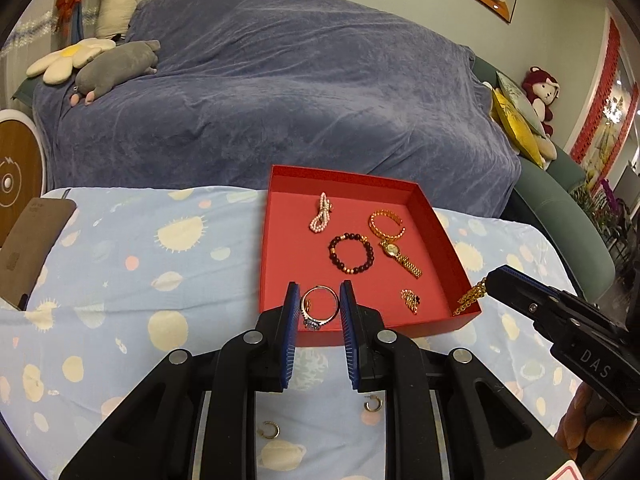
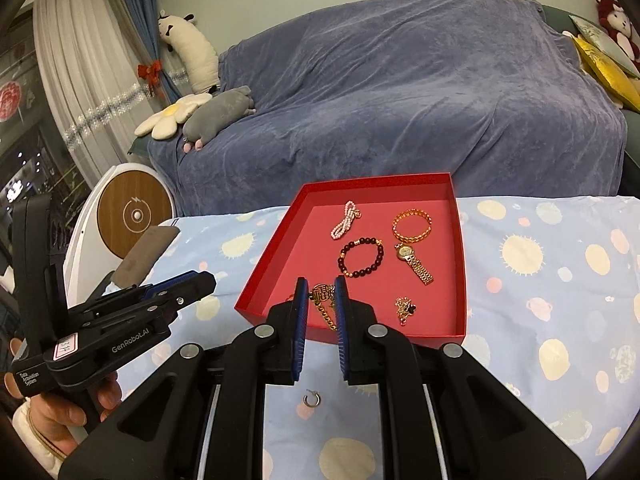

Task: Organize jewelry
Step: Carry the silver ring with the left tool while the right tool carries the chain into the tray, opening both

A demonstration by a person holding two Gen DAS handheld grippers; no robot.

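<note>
A red tray [image 1: 288, 248] [image 2: 304, 248] sits on the patterned cloth. It holds a pearl strand [image 1: 321, 213], a gold bangle [image 1: 386, 224], a dark bead bracelet [image 1: 351, 253], a gold watch [image 1: 400, 258] and a small gold brooch [image 1: 411, 301]. Over the tray's near edge my left gripper [image 1: 320, 292] is shut on a ring with a blue stone [image 1: 311, 323]. My right gripper [image 2: 321, 282] is shut on a gold chain with a round pendant [image 2: 322, 294], which dangles over the tray's near side. From the left wrist view the chain [image 1: 470, 298] hangs over the tray's right corner.
Small hoop earrings [image 1: 270, 430] [image 1: 372, 404] [image 2: 312, 399] lie on the blue planet-print cloth [image 1: 160, 264] near me. A brown card [image 1: 32, 248] lies at the table's left edge. Behind the table stands a sofa under a blue-grey cover [image 1: 280, 100], with plush toys on it.
</note>
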